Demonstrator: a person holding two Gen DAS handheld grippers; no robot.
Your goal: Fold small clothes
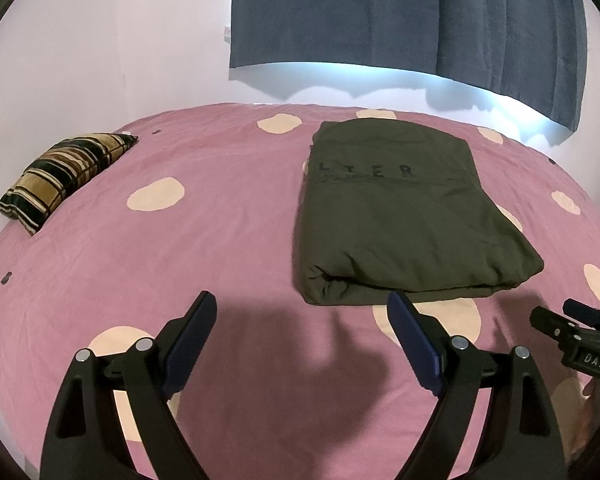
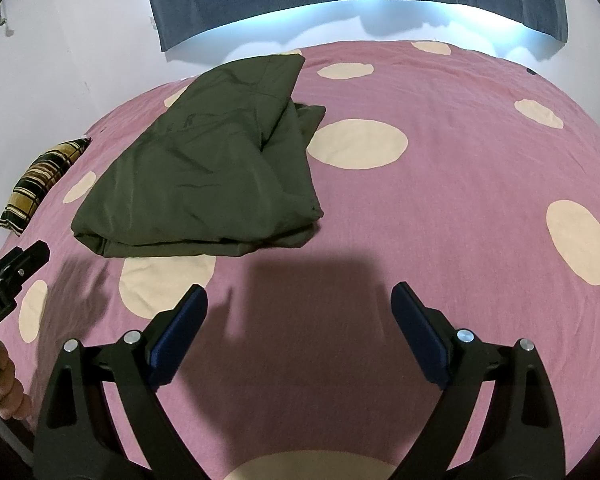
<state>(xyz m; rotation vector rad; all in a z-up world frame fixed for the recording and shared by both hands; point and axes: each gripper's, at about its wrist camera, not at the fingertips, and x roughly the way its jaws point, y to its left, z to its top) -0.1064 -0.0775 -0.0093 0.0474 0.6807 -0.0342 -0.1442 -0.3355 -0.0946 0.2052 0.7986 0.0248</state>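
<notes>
A dark olive garment [image 1: 404, 216] lies folded into a thick rectangle on the pink bed sheet [image 1: 220, 248], faint dark letters on its top. It also shows in the right wrist view [image 2: 212, 168], left of centre, with a loose flap at its right side. My left gripper [image 1: 302, 304] is open and empty, held just short of the garment's near edge. My right gripper [image 2: 298, 296] is open and empty, near and to the right of the garment. Each gripper shows at the edge of the other's view: the right gripper [image 1: 572, 332], the left gripper [image 2: 16, 268].
A striped brown and black cushion [image 1: 64, 172] lies at the bed's far left, also in the right wrist view [image 2: 40, 180]. The sheet has large cream dots. A blue curtain [image 1: 400, 12] hangs on the wall behind the bed.
</notes>
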